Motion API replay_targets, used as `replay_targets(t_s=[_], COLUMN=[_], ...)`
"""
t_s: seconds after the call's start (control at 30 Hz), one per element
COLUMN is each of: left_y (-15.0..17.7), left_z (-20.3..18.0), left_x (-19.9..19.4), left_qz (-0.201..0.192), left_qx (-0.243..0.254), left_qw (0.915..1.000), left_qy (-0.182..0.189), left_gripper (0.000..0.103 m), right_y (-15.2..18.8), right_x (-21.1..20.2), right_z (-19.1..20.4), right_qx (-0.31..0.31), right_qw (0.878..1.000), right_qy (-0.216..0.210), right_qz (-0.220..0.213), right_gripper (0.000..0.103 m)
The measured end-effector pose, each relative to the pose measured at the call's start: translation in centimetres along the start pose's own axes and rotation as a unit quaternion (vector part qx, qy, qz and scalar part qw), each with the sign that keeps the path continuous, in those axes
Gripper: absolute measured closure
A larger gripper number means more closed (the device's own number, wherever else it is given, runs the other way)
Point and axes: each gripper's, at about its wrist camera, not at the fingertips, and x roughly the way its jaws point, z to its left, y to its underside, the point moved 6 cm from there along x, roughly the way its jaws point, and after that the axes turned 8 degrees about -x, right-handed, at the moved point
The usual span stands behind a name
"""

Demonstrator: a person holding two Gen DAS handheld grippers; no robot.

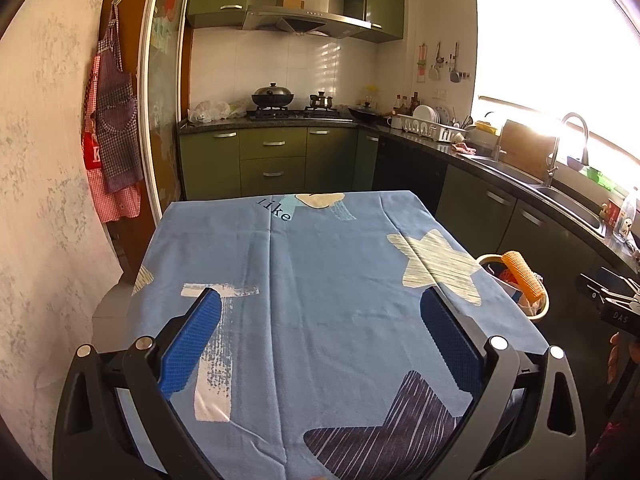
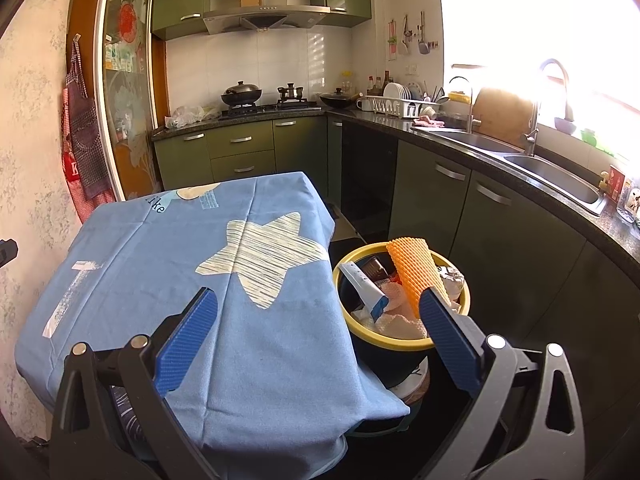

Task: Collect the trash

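Note:
A yellow-rimmed dark bin [image 2: 362,326] stands on the floor right of the table, full of trash: an orange foam net [image 2: 414,270], a white and blue tube [image 2: 366,288] and crumpled paper [image 2: 396,322]. It also shows in the left wrist view [image 1: 538,314], with the orange net [image 1: 524,276] sticking out. My left gripper [image 1: 320,300] is open and empty above the blue tablecloth [image 1: 312,280]. My right gripper [image 2: 318,300] is open and empty, over the table's right edge and next to the bin.
The table with the star-patterned blue cloth [image 2: 180,280] stands close to the left wall. Green cabinets and a dark counter with a sink [image 2: 556,174] run along the right. A stove with pans [image 2: 264,100] is at the back. Aprons [image 1: 114,128] hang on the left wall.

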Motion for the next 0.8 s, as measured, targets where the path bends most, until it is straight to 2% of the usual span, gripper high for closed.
replay_targets(t_s=[0.8], left_y=[0.30], left_z=[0.08], left_x=[0.27], left_qz=[0.006], left_qx=[0.000], left_qw=[1.0000], left_qy=[0.001], left_gripper=[0.005], right_y=[0.17], right_x=[0.12], right_z=[0.56], right_qx=[-0.001], right_qw=[1.000], right_qy=[-0.002], right_qz=[0.003], right_gripper=[0.007])
